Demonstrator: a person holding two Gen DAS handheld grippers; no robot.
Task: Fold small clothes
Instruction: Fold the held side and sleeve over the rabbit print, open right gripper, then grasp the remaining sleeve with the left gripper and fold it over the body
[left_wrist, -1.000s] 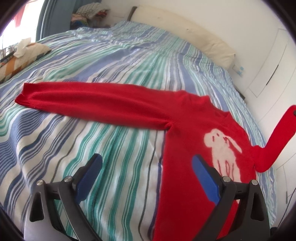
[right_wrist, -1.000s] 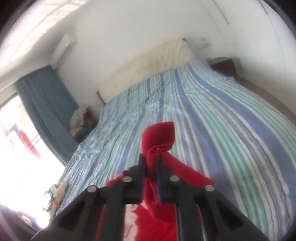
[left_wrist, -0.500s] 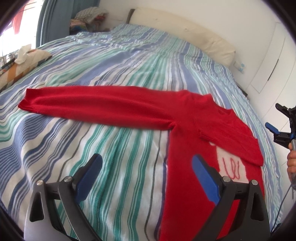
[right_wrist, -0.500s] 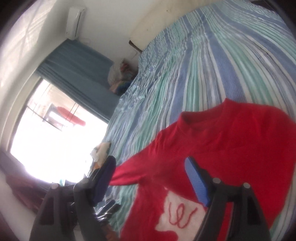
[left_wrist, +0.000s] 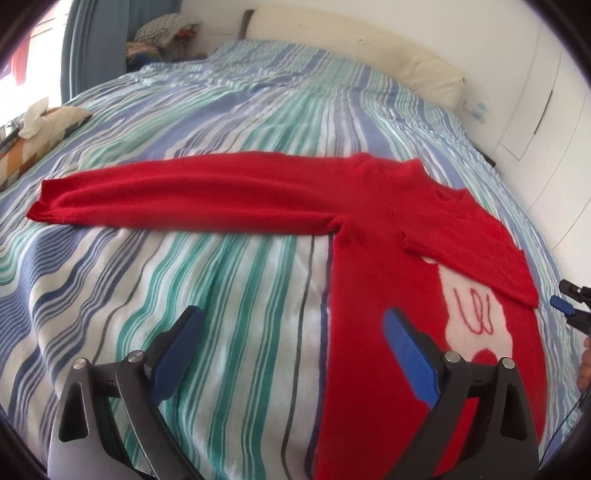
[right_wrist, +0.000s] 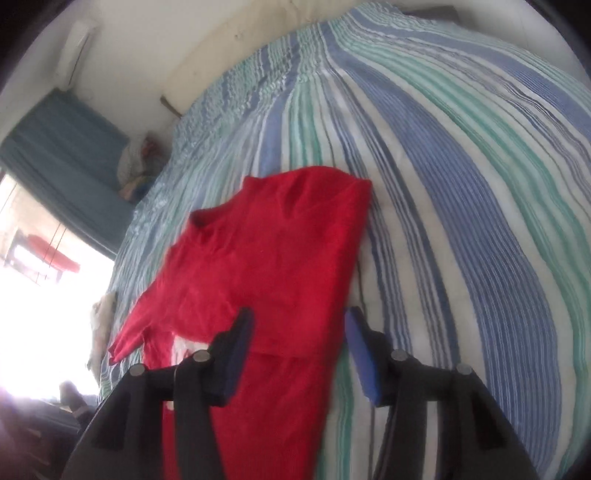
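A red sweater (left_wrist: 373, 236) with a white animal motif (left_wrist: 476, 314) lies flat on the striped bedspread (left_wrist: 221, 280). Its left sleeve (left_wrist: 177, 195) stretches out to the left. The right sleeve (left_wrist: 465, 240) lies folded across the chest and covers the top of the motif. My left gripper (left_wrist: 291, 332) hangs open and holds nothing above the sweater's left hem edge. My right gripper (right_wrist: 299, 343) hovers low over the sweater's (right_wrist: 280, 258) right side. Its jaws are closing with red fabric seen between them, and the pads are not pressing on it. The right gripper (left_wrist: 569, 310) also shows at the left wrist view's right edge.
A patterned cushion with a white cloth (left_wrist: 44, 125) lies at the bed's left edge. A cream headboard pad (left_wrist: 369, 62) and a pile of clothes (left_wrist: 162, 37) are at the far end. White cupboard doors (left_wrist: 546, 110) stand to the right. A hand (left_wrist: 585, 365) shows at the right edge.
My right gripper let go of the raised right sleeve, which now lies folded over the chest. The gripper then sank toward the sweater's right side. My left gripper stayed put.
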